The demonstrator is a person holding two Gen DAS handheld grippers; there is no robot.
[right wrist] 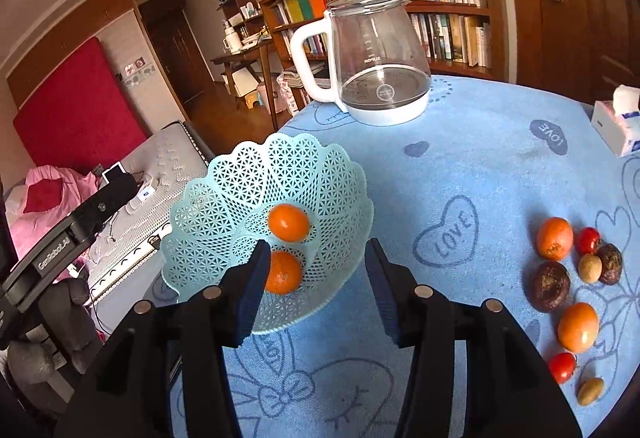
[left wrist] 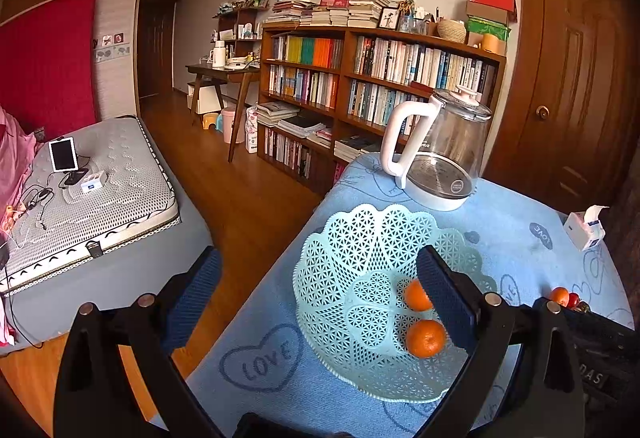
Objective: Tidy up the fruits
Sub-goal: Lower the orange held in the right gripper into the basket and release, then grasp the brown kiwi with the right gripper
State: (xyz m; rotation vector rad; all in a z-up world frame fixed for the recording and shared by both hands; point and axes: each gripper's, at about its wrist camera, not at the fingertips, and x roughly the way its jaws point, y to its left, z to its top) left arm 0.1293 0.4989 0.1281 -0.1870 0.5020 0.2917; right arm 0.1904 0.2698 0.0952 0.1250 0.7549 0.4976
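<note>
- We see a pale green lattice basket on a blue cloth printed with hearts that read "LOVE".
- Two oranges lie in the basket, close together.
- Our right gripper hangs over the basket's near rim, jaws wide apart and holding nothing.
- Our left gripper is also spread wide and empty; one finger is over the basket beside the oranges, the other is off the table edge over the floor.
- Loose fruit sits well to the right of the basket: two more oranges, two small red fruits, two dark brown ones and two small tan ones.
- A glass kettle with a white handle stands behind the basket; its side reads "SUPOR".
- A tissue box sits at the far right edge.
- In the right view, a black bar at the left carries white lettering that we cannot read with confidence.
</note>
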